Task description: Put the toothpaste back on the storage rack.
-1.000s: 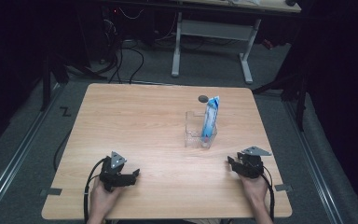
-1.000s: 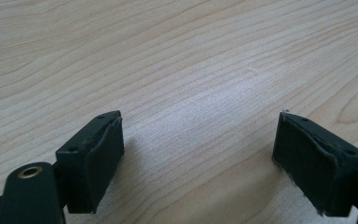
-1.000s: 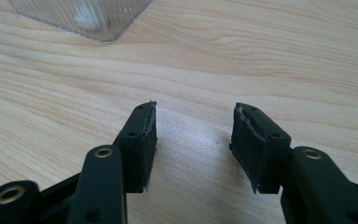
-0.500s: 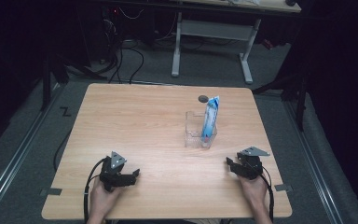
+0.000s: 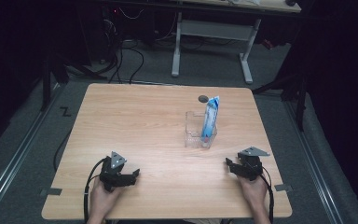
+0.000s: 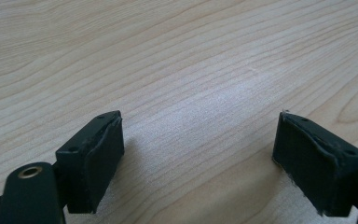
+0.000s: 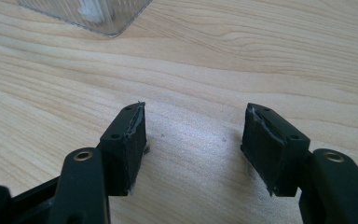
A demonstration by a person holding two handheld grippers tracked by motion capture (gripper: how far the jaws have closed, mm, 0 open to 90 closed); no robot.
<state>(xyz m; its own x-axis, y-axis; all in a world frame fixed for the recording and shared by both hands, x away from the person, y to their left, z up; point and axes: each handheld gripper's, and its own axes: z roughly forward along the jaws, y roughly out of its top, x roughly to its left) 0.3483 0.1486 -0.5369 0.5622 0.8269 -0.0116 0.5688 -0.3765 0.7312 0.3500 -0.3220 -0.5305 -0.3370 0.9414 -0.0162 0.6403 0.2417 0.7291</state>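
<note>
A clear plastic box stands right of the middle of the wooden table, and a blue-and-white tube leans upright in its right side. A corner of that clear box appears at the top of the right gripper view. My left gripper rests near the front left edge, open, with bare wood between its jaws. Near the front right, my right gripper is also open and holds nothing. Both lie well short of the box.
A small dark round spot marks the table behind the box. Beyond the far edge stands a white-legged desk frame with cables on the floor. Black cables trail from both grippers off the front edge.
The right gripper has edged slightly left and forward. The left gripper, the box and the tube have stayed where they were.
</note>
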